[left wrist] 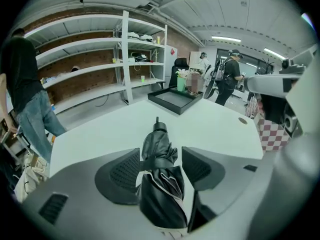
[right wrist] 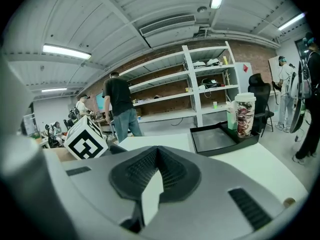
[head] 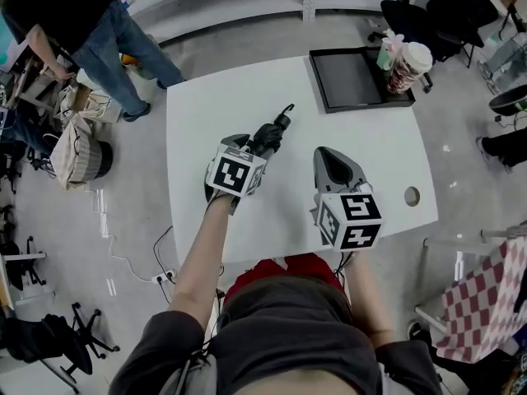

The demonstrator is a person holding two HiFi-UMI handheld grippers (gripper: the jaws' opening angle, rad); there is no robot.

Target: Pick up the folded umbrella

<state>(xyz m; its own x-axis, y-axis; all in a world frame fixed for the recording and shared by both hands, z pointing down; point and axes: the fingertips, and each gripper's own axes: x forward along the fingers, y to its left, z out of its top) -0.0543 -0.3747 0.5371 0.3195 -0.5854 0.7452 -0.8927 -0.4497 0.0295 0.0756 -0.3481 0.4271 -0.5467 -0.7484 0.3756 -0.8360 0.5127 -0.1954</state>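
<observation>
Between the left tool's (left wrist: 161,153) parted jaws on the bench (left wrist: 100,129) lies the folded umbrella (left wrist: 160,194). It looks light, soft and slippery, so a grip at the strap seems best. Right tool (right wrist: 157,151) is closed and empty.

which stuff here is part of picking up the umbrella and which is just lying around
For the job: folded umbrella, lying on the white table; left gripper, jaws open on either side of it.
Just lying about: black tray at the table's far corner; patterned cup and pale green container in it; right gripper, jaws shut, empty.
</observation>
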